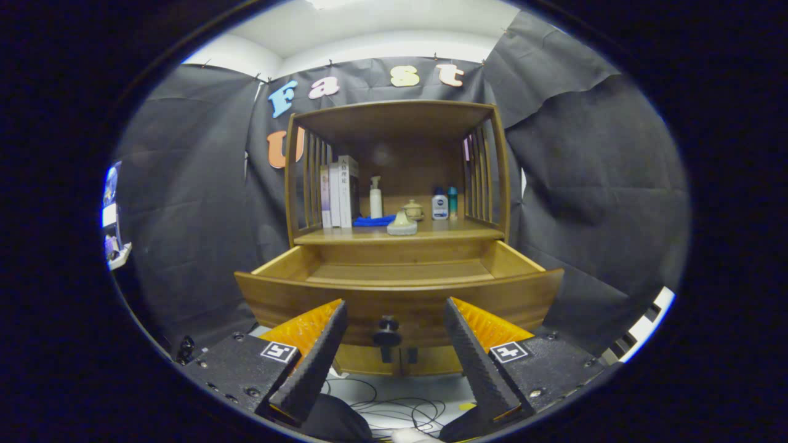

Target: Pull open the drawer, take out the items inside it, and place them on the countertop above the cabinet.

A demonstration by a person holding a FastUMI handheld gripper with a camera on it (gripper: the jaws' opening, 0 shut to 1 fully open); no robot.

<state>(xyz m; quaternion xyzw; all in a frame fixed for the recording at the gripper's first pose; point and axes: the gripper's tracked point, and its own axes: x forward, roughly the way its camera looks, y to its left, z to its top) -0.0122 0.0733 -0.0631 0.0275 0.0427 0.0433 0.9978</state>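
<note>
A wooden cabinet (pixel 394 123) stands ahead of me with its drawer (pixel 400 298) pulled out toward me. The part of the drawer's bottom that I see is bare wood; its front panel hides the near part. A dark round knob (pixel 387 335) sits on the drawer front, between my fingers and a little beyond them. My gripper (pixel 394 314) is open with nothing between its fingers. On the countertop (pixel 443 232) above the drawer lie a pale lidded item (pixel 402 224) and a blue cloth (pixel 373 220), near the front edge.
Farther back on the countertop stand books (pixel 340 191), a white pump bottle (pixel 375 197), a small jar (pixel 412 210), a white bottle (pixel 439 205) and a teal bottle (pixel 452 202). Slatted side rails (pixel 483 175) flank it. Cables (pixel 394 409) lie on the floor below.
</note>
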